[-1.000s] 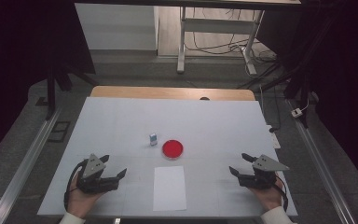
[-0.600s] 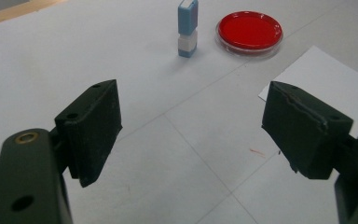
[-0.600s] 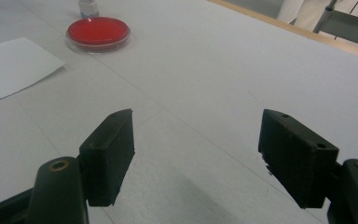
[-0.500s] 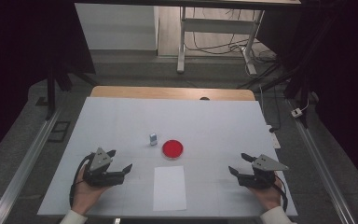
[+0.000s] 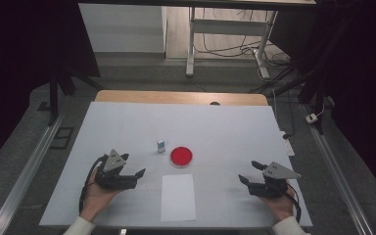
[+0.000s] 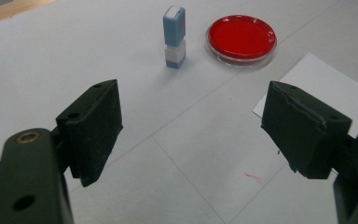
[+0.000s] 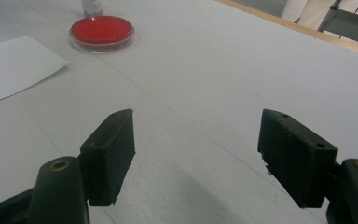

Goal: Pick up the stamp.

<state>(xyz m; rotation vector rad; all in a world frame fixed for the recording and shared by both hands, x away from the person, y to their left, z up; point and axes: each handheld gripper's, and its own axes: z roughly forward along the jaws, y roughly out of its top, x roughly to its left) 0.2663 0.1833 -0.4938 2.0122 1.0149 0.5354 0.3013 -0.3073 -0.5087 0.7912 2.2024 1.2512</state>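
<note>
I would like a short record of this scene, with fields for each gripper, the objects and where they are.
left gripper: open, holds nothing, aimed toward the stamp
right gripper: open, holds nothing, low over the table
stamp: small blue and white block, upright, just left of the dish, apart from it
red dish: round, shallow, near the table's middle
paper sheet: white, flat, between the two grippers
table: white top

Lab-type recording room: white table [image 5: 225,127] on a dark floor with rails [image 5: 27,161], black curtains, trailing cables [image 5: 215,46] (bare metal stand [image 5: 225,29] behind).
</note>
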